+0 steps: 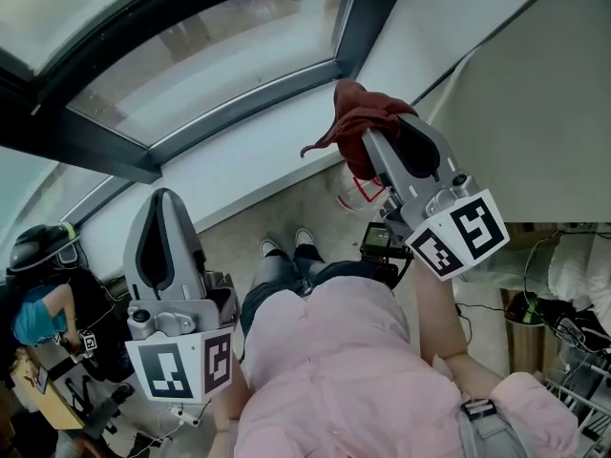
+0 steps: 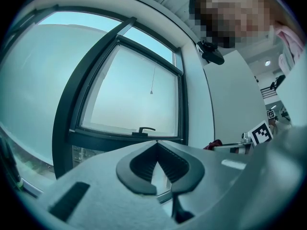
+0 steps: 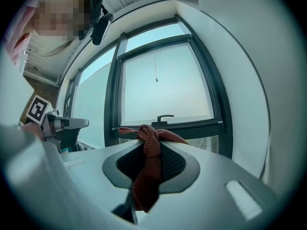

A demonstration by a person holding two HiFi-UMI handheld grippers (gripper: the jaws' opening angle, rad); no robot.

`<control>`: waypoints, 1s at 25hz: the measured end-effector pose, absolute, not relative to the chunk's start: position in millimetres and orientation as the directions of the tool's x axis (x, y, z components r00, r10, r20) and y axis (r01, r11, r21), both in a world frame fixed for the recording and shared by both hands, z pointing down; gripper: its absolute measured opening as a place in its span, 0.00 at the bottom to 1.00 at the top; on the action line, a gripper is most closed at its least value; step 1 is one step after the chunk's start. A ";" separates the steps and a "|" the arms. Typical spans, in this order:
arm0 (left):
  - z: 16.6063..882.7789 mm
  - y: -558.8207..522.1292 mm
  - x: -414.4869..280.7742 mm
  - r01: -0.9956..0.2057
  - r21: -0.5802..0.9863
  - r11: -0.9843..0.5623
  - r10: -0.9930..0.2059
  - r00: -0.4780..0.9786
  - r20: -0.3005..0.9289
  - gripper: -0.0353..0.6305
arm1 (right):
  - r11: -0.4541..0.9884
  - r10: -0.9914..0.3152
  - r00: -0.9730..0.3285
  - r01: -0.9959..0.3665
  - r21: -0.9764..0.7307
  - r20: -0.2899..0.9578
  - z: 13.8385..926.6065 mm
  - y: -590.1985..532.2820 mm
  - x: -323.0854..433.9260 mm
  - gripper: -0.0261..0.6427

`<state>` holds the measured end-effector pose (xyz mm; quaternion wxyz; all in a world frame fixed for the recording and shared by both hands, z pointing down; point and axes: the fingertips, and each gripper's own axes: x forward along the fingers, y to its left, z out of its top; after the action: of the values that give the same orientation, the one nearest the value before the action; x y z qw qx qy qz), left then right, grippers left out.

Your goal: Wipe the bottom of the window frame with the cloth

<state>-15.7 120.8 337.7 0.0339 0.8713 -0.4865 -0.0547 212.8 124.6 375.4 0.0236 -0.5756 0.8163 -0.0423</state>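
Observation:
A dark red cloth (image 1: 351,114) is pinched in my right gripper (image 1: 380,130), which is shut on it and held up close to the white sill (image 1: 258,172). In the right gripper view the cloth (image 3: 147,171) hangs down between the jaws and bunches over the tips. The dark window frame (image 3: 169,129) with its handle (image 3: 165,119) lies straight ahead, apart from the cloth. My left gripper (image 1: 164,196) is lower and to the left, shut with nothing in it; its tips (image 2: 156,142) meet in front of the frame's bottom bar (image 2: 120,139).
A white wall (image 1: 535,113) stands close on the right of the window. Another person in a blue top (image 1: 38,308) sits at the lower left. A bin (image 1: 527,321), cables and a wire rack (image 1: 573,385) are on the floor at right.

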 end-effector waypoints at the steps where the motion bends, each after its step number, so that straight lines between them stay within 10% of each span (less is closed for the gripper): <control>1: 337.2 121.4 -16.5 -0.846 0.112 -0.521 -0.853 0.518 -0.063 0.04 | 0.336 -0.941 -0.339 -0.937 -0.094 0.009 374.4 124.8 212.3 0.16; 25: 333.8 123.8 -14.4 -0.857 0.112 -0.503 -0.864 0.498 -0.074 0.04 | 0.366 -0.929 -0.369 -0.927 -0.077 0.022 375.2 123.9 211.6 0.16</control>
<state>-14.4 123.8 333.8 0.0302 0.8648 -0.4976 -0.0600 211.6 123.9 375.2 0.0124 -0.5615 0.8265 -0.0382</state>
